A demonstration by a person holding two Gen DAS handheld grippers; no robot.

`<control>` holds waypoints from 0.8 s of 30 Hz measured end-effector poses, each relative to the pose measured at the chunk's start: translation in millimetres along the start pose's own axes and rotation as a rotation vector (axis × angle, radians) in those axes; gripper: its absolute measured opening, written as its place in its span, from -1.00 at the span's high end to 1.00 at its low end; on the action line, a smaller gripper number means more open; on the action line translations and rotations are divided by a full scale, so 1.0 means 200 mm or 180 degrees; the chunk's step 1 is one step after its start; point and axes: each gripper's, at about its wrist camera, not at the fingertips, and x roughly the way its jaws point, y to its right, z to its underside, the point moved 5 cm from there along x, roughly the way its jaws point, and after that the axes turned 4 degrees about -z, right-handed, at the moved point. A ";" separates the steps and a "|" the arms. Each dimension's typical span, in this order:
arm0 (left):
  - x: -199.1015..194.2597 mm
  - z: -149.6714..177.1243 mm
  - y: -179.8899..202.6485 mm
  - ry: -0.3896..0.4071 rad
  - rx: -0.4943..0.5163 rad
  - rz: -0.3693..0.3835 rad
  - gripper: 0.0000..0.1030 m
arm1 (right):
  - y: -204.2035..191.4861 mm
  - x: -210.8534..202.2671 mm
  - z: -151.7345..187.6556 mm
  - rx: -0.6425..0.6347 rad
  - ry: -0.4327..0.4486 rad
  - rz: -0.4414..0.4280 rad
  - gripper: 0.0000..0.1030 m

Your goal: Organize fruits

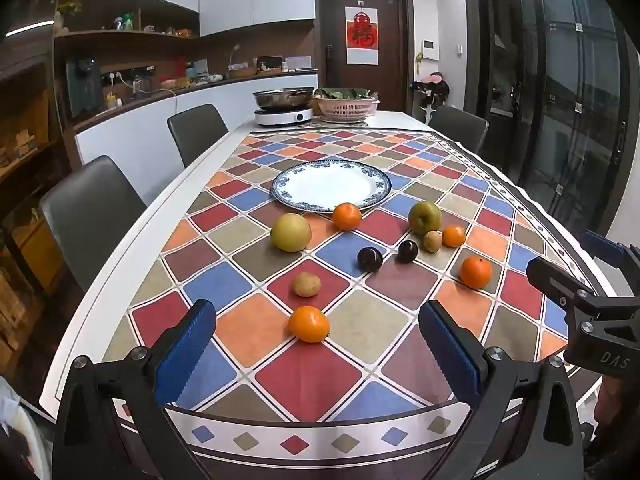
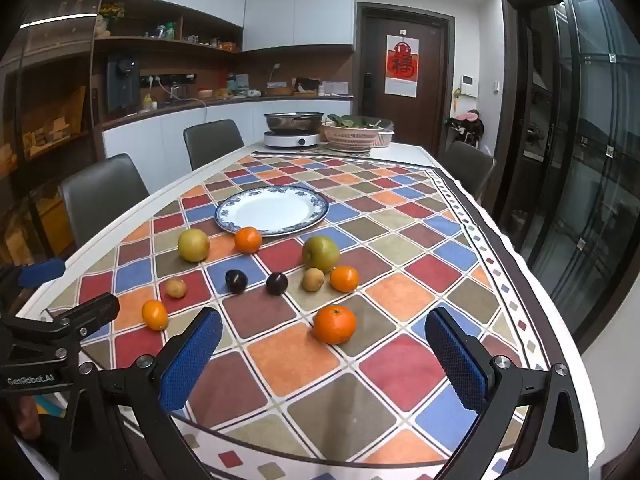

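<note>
A: How are the fingers sitting?

B: The left gripper [image 1: 318, 350] is gaping wide, its blue pads [image 1: 186, 350] touching nothing. The right gripper [image 2: 324, 358] is spreading just as wide, holding nothing.

A: What's lying ahead of them?

B: The checkered tablecloth [image 1: 308, 380] is covering the table. The blue-rimmed plate [image 1: 376, 178] is sitting well beyond both fingertips, bare. Before it, a yellow pear [image 1: 291, 232] and a green apple [image 2: 320, 253] are resting, then four oranges: one [image 1: 309, 324] lying between the left fingers, just past the tips, another [image 2: 334, 324] just ahead of the right fingers. Two dark plums [image 1: 369, 259] are sitting mid-cluster, with two small brownish fruits [image 1: 307, 284], possibly kiwis.

A: And the room?

B: Grey chairs [image 1: 92, 216] are lining the table; a hotpot cooker [image 2: 292, 130] and pink basket [image 2: 352, 136] are standing at the far end.
</note>
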 end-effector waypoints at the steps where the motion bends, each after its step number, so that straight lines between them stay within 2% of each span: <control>1: 0.00 0.00 0.00 0.0002 -0.0002 0.0009 -1.00 | 0.00 0.00 0.00 0.0015 0.0009 -0.0009 -0.99; 24: -0.01 0.00 -0.02 -0.0017 -0.0016 -0.0006 -1.00 | -0.01 -0.02 -0.01 -0.0017 0.0031 0.0015 -0.99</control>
